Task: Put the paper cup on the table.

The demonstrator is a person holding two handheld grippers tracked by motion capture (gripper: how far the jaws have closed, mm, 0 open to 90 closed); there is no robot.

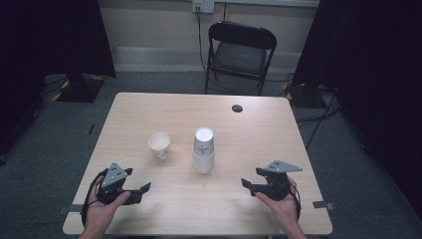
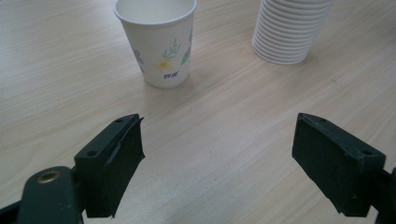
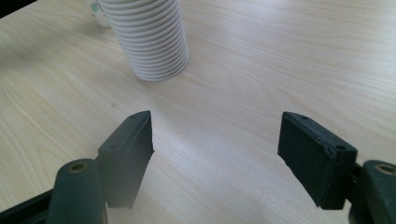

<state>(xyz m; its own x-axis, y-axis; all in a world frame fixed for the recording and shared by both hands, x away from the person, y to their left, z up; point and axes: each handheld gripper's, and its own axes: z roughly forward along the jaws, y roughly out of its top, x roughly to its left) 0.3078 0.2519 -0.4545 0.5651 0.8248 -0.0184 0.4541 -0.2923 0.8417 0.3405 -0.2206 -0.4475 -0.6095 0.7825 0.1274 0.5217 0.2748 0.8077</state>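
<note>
A single white paper cup [image 1: 159, 145] with a flower print stands upright, mouth up, on the wooden table [image 1: 149, 107]. To its right stands an upside-down stack of white paper cups [image 1: 203, 150]. My left gripper [image 1: 138, 193] rests near the front left of the table, open and holding nothing; in the left gripper view the single cup [image 2: 160, 39] and the stack [image 2: 289, 29] lie ahead of its jaws [image 2: 219, 158]. My right gripper [image 1: 249, 185] sits at the front right, open and empty, with the stack [image 3: 149, 39] ahead of it [image 3: 217, 151].
A small dark round hole [image 1: 237, 108] marks the table's far right part. A black folding chair [image 1: 240, 54] stands behind the table. Dark curtains hang at both sides, and cables run across the floor [image 1: 318, 117] to the right.
</note>
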